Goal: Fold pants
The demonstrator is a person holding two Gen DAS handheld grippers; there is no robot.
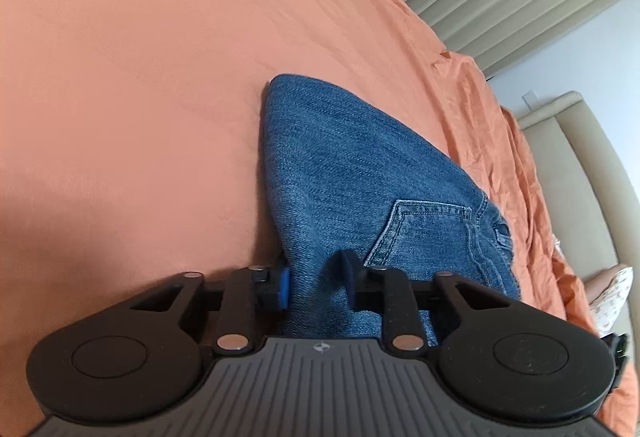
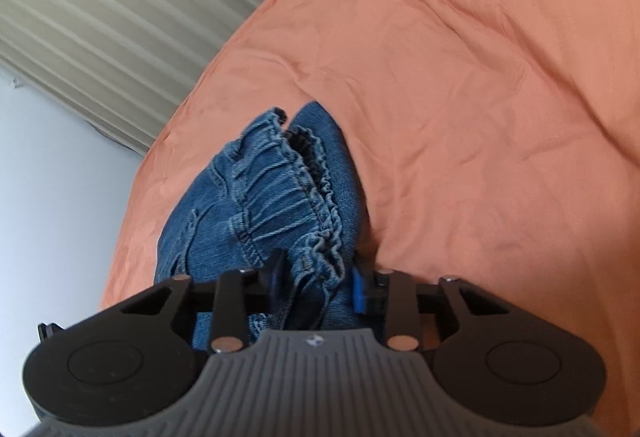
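I pinch the jeans (image 1: 360,165) on the bed (image 1: 140,57) with my left hand-held gripper (image 1: 318,283) and right hand-held gripper (image 2: 318,279), ready to lift and fold.

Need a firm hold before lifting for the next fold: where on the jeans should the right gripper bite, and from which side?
Grip the gathered elastic waistband of the jeans, coming in from their near edge as the right gripper does now. The ruffled band is thick and layered, so it fills the jaws better than flat denim. The left gripper already straddles the leg side beside the back pocket.
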